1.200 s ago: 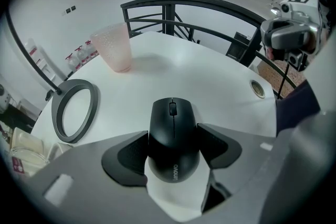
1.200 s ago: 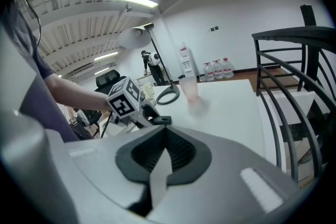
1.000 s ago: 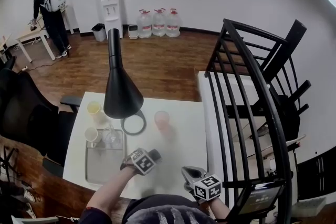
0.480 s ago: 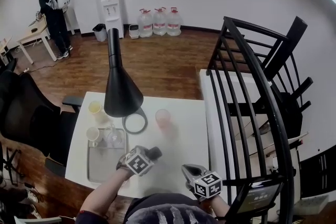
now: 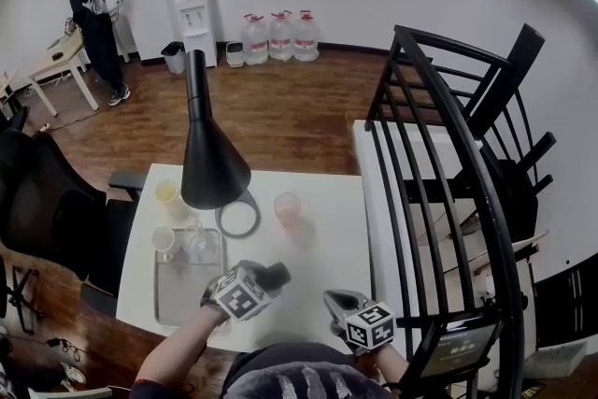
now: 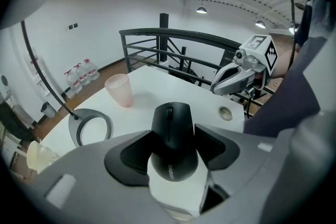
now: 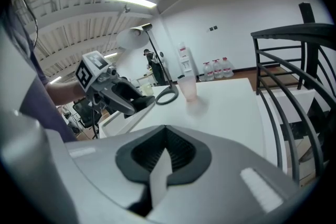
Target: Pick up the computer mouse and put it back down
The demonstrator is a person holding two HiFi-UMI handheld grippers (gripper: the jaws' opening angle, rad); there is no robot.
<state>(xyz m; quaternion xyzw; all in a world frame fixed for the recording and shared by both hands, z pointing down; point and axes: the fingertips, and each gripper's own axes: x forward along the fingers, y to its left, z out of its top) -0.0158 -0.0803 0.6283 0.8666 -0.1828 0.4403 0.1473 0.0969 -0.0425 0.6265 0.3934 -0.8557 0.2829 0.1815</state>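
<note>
Table point(image 5: 322, 243), white, on wood floor point(image 5: 280, 107); left tongs point(image 6: 173, 141) clamped on mouse point(image 6: 172, 120) above it; right tongs point(image 7: 164, 157) together, empty.

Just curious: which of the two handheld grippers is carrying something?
The left gripper, clamped on the black mouse; the right gripper is shut, empty.

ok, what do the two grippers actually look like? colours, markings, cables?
The left gripper and the right gripper match: grey moulded shells with black V-shaped pads. Each gripper carries a white cube with black square markers. No cables show. The left forearm has no sleeve.
</note>
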